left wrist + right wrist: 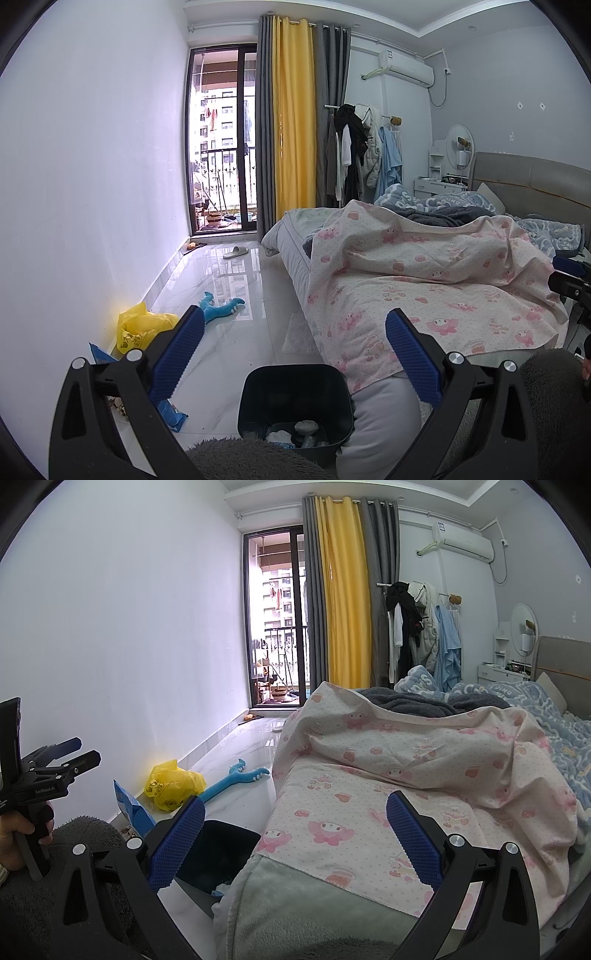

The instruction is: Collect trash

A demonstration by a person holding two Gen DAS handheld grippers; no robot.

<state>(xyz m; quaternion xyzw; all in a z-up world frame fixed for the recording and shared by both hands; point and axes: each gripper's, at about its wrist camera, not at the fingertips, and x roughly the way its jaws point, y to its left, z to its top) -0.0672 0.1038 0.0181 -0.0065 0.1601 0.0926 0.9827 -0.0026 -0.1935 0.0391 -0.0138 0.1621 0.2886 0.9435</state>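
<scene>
A dark trash bin (pixel 295 406) stands on the floor beside the bed, with crumpled trash (pixel 306 427) inside; it also shows in the right wrist view (pixel 218 853). A yellow plastic bag (pixel 138 326) lies by the left wall, also in the right wrist view (pixel 171 784). A blue wrapper (pixel 170 410) lies on the floor near it, also in the right wrist view (pixel 133 808). My left gripper (pixel 295 328) is open and empty above the bin; it also shows at the left of the right wrist view (pixel 85 751). My right gripper (pixel 295 812) is open and empty over the bed.
A bed with a pink patterned quilt (pixel 424 288) fills the right side. A blue toy dinosaur (pixel 218 308) and a slipper (pixel 236 252) lie on the white tile floor. A piece of bubble wrap (pixel 299 334) lies by the bed. A balcony door (pixel 221 147) is at the far end.
</scene>
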